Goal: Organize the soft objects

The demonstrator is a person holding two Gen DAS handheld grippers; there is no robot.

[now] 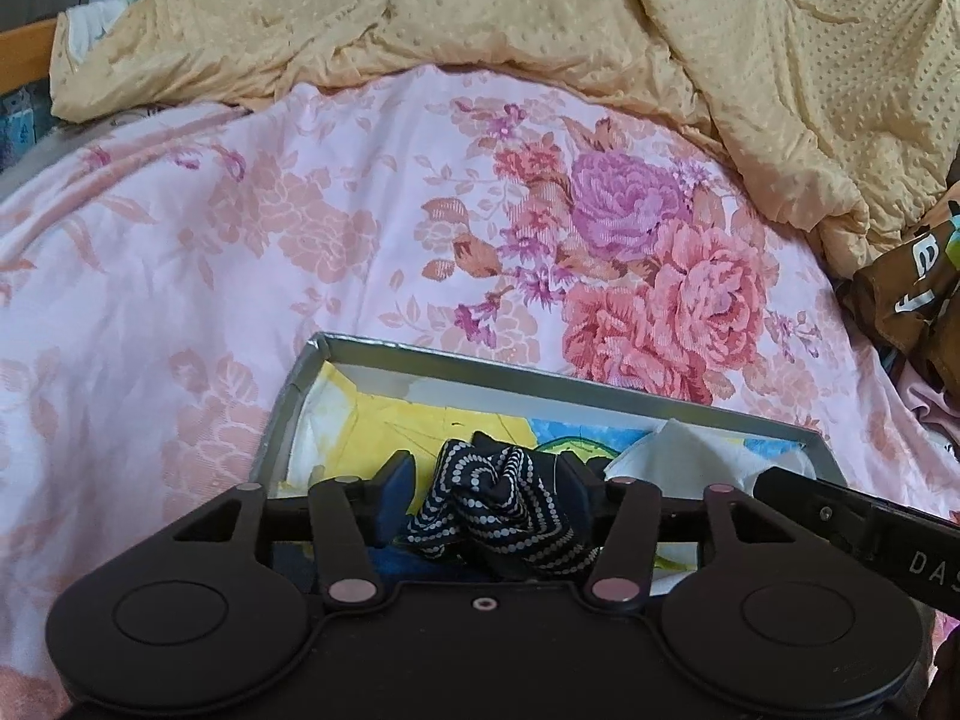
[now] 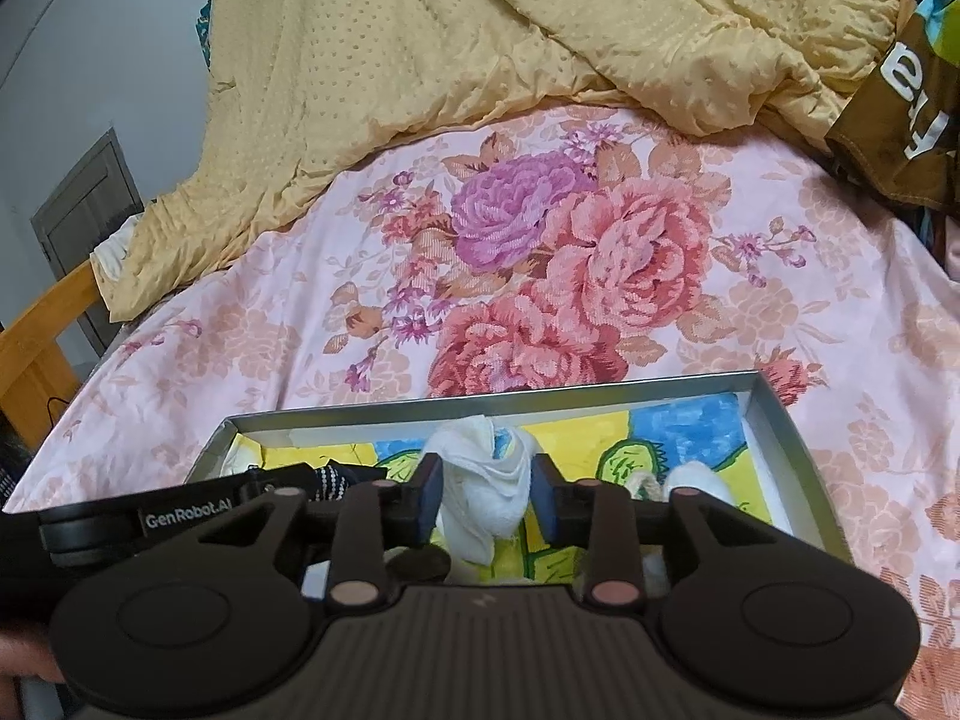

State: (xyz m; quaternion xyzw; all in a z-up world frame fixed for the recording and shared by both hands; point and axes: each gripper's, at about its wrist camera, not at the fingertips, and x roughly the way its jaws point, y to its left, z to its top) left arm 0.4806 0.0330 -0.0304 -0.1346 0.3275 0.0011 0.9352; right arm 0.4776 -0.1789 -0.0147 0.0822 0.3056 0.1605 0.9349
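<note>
A shallow grey box (image 1: 600, 369) (image 2: 780, 420) with a yellow and blue painted lining lies on the floral bedspread. My left gripper (image 1: 489, 495) is shut on a dark navy sock with white dots (image 1: 498, 504), holding it over the box's left part. My right gripper (image 2: 487, 489) is shut on a white sock (image 2: 480, 498) over the box's middle. The navy sock (image 2: 336, 480) and the left gripper's body show at the left of the right wrist view. The white sock (image 1: 678, 456) and the right gripper's body show at the right of the left wrist view.
A pink floral bedspread (image 1: 240, 240) (image 2: 600, 270) covers the bed. A crumpled yellow dotted blanket (image 1: 600, 18) (image 2: 480, 30) lies beyond it. A brown printed cloth (image 1: 918, 294) (image 2: 900, 120) is at the right. Another white item (image 2: 696, 480) lies in the box. A wooden bed frame (image 2: 42, 336) is at left.
</note>
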